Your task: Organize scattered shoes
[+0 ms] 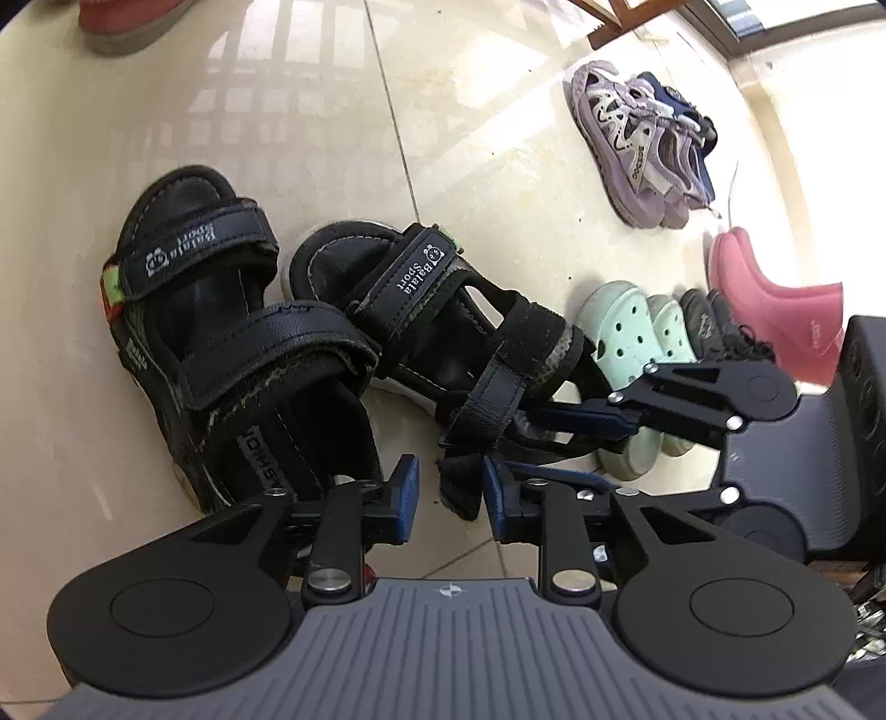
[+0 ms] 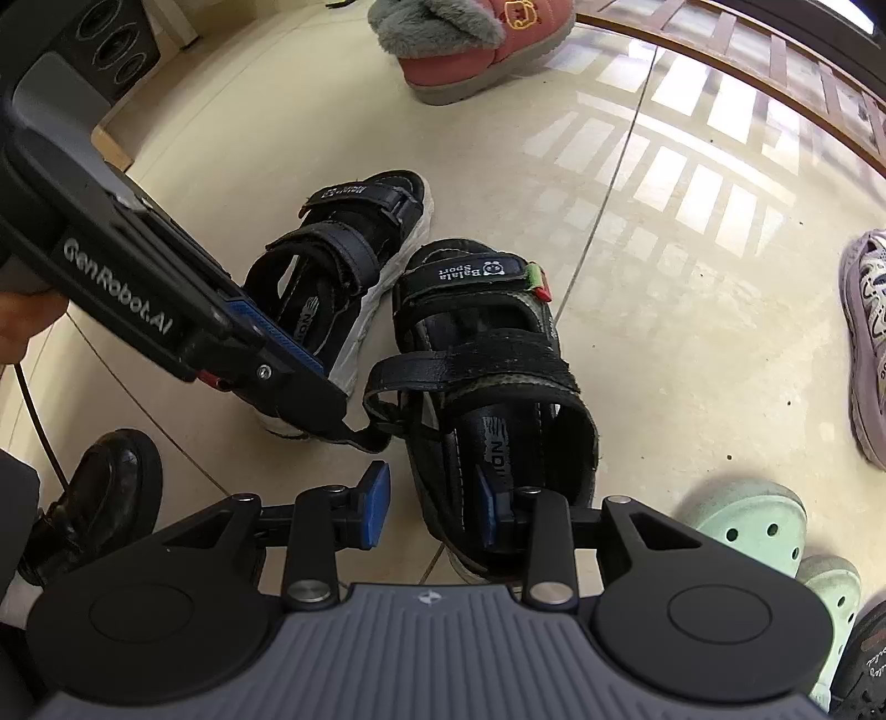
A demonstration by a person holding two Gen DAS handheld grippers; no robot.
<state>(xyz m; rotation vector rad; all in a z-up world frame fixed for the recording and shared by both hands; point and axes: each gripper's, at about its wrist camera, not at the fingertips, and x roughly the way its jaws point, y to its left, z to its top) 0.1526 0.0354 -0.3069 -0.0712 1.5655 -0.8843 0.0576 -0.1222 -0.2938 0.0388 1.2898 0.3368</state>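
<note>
Two black sandals (image 1: 232,343), two mint clogs (image 1: 637,343) (paired), two lilac sandals (image 1: 620,138)

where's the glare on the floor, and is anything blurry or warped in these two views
Left wrist view: window glare on the floor tiles, fisheye bending the edges, blurred pink slipper at the top. Right wrist view: barred window reflection at right, black sandals sharp.

Glossy cream tiled floor (image 1: 498,111) — window light reflected across it.
</note>
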